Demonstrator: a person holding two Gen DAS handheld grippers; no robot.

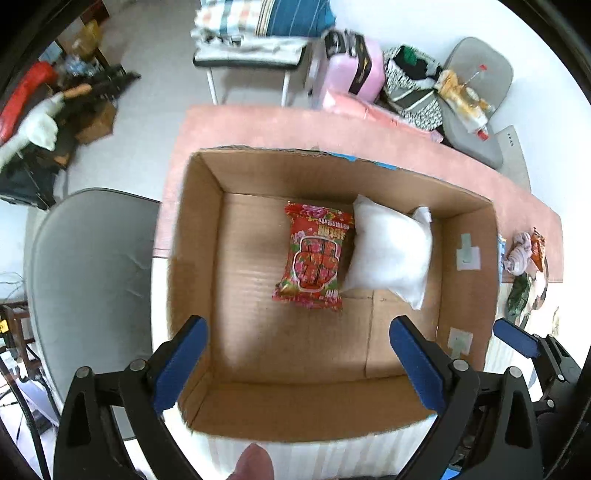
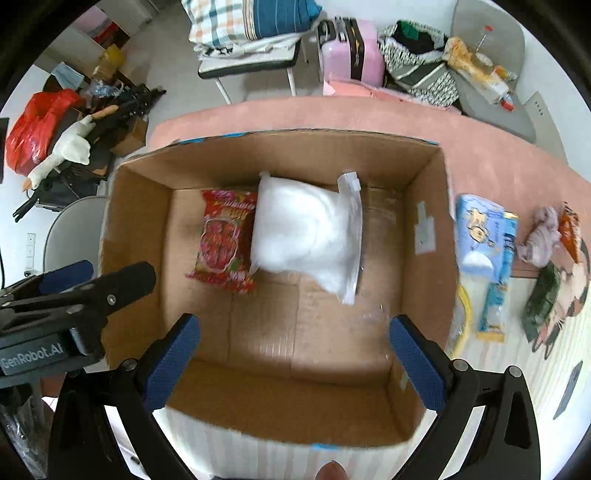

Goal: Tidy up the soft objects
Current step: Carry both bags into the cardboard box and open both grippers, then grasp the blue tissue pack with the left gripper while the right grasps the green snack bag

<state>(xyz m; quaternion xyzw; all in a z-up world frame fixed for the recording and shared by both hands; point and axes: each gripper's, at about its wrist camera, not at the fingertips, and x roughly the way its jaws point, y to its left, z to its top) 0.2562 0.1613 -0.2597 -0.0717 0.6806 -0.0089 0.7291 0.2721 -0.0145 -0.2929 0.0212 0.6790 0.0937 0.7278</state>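
Note:
An open cardboard box (image 1: 469,266) (image 2: 140,206) stands on a pink-covered table. On its floor a red flowered packet (image 1: 316,256) (image 2: 226,240) lies flat. A clear bag of white stuffing (image 1: 391,251) (image 2: 306,236) leans beside it, overlapping its right edge. My left gripper (image 1: 299,365) hangs above the box's near half, open, nothing between its blue pads. My right gripper (image 2: 295,363) is likewise open and empty over the box. In the right wrist view the left gripper (image 2: 92,277) shows at the box's left rim.
Right of the box on the table lie a blue packet (image 2: 480,236), a lilac crumpled cloth (image 2: 541,240) (image 1: 519,253), an orange packet (image 2: 570,229) and a dark green packet (image 2: 541,299). A grey chair (image 1: 88,273) stands left. Beyond the table are a chair with bedding (image 1: 255,26) and a pink suitcase (image 2: 351,51).

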